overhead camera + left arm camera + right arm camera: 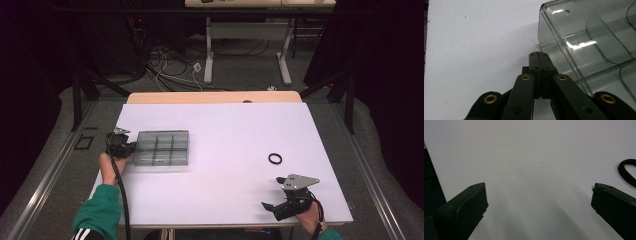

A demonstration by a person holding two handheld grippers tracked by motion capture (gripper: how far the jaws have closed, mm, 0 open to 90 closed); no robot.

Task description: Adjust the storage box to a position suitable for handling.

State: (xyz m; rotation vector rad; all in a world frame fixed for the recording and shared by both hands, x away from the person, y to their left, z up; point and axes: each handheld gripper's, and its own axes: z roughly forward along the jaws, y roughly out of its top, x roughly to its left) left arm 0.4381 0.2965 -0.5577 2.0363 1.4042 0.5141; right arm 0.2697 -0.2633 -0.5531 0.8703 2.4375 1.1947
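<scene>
Compartment box [586, 42] beside closed left tool [539, 56]

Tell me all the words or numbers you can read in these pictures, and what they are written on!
There are none to read. The clear box, the black ring, the white table, the left gripper and the right gripper carry no writing that shows. A red patch at the table's near edge is too small and blurred to tell whether it has letters.
</scene>
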